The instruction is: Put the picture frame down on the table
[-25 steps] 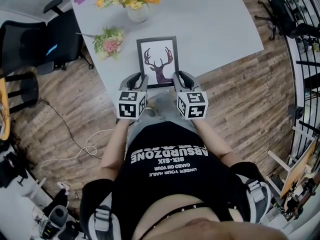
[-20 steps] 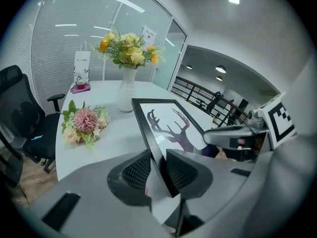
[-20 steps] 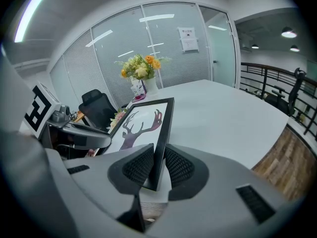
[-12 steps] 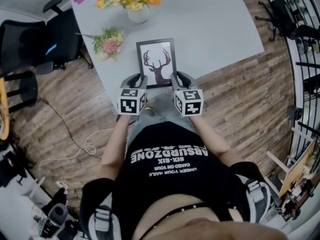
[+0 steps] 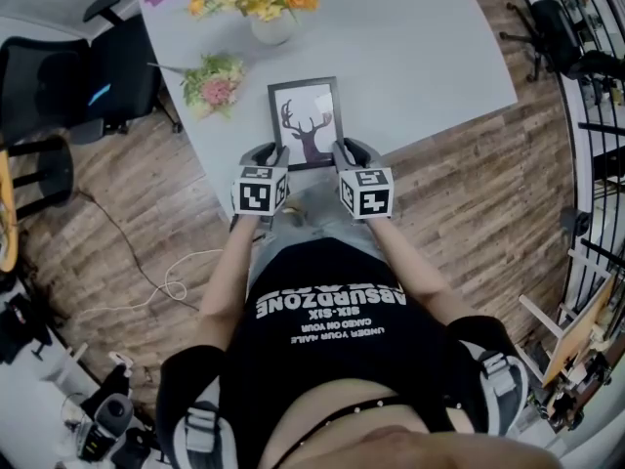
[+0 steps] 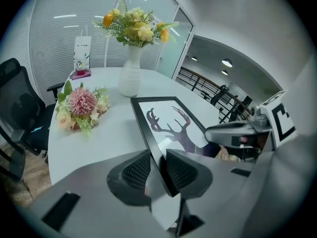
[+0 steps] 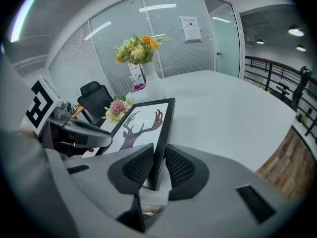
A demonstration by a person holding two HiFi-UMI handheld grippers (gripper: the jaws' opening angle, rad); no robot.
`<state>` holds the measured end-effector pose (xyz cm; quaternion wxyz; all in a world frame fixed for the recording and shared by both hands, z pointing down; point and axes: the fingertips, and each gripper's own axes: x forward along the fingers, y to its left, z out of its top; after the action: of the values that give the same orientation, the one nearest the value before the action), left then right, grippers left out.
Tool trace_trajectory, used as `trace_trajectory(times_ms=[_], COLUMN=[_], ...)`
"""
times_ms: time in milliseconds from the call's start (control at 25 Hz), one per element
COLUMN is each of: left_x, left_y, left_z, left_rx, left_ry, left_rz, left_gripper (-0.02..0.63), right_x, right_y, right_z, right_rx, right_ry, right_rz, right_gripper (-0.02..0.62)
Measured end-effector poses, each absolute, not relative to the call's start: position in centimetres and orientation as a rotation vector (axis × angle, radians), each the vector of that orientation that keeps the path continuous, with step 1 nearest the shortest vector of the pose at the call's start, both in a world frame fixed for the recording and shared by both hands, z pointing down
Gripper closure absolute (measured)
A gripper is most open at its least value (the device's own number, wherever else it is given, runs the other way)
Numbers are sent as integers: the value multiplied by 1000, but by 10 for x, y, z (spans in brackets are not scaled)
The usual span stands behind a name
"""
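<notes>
Holding the picture frame (image 5: 307,120) between both tools, you have it over the near part of the white surface (image 5: 430,47), with the deer print facing up. Your left tool (image 5: 268,154) pinches the frame's left edge close to the near corner. In the left gripper view the black border runs straight between the two ribbed pads (image 6: 137,170), which press on it from either side. Your right tool (image 5: 343,151) pinches the right edge in the same way, its pads (image 7: 181,167) pressed onto the thin black rim near the corner. The frame's near end reaches the edge of the surface in front of you, and its far end points toward the white vase (image 5: 270,25) of yellow and orange flowers. The frame looks low and nearly flat, but you cannot tell whether its far edge touches the surface. A loose bunch of pink flowers (image 5: 217,81) lies on the surface just left of the frame, apart from it. A black office chair (image 5: 88,76) stands on the wood floor (image 5: 459,193) beyond the surface's left side.
</notes>
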<state>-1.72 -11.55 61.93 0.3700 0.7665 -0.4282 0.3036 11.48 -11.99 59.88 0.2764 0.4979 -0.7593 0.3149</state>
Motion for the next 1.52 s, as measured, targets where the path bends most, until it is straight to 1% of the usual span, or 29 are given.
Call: trace_trajectory(times_ms=[720,1000,1280,1520], left_x=[-17,-15,-19,-21], left_y=[-124,-126,-128,-127], left_z=[668,673,680,683], left_rx=[1875,1886,1882,1837], left_ry=[-1091,-1106,-1130,-1110], left_rz=[884,913,949,910], left_gripper=[503,503,502,503], right_x=[116,116,113,112], right_y=[-129,-127,-128,-128], right_z=[646,661,670,669], right_rx=[1334,1313,1280,1299], right_ry=[-1966,-1951,-1947,-1977], right_rz=[880,893,816,813], right_gripper=[509,508,500,500])
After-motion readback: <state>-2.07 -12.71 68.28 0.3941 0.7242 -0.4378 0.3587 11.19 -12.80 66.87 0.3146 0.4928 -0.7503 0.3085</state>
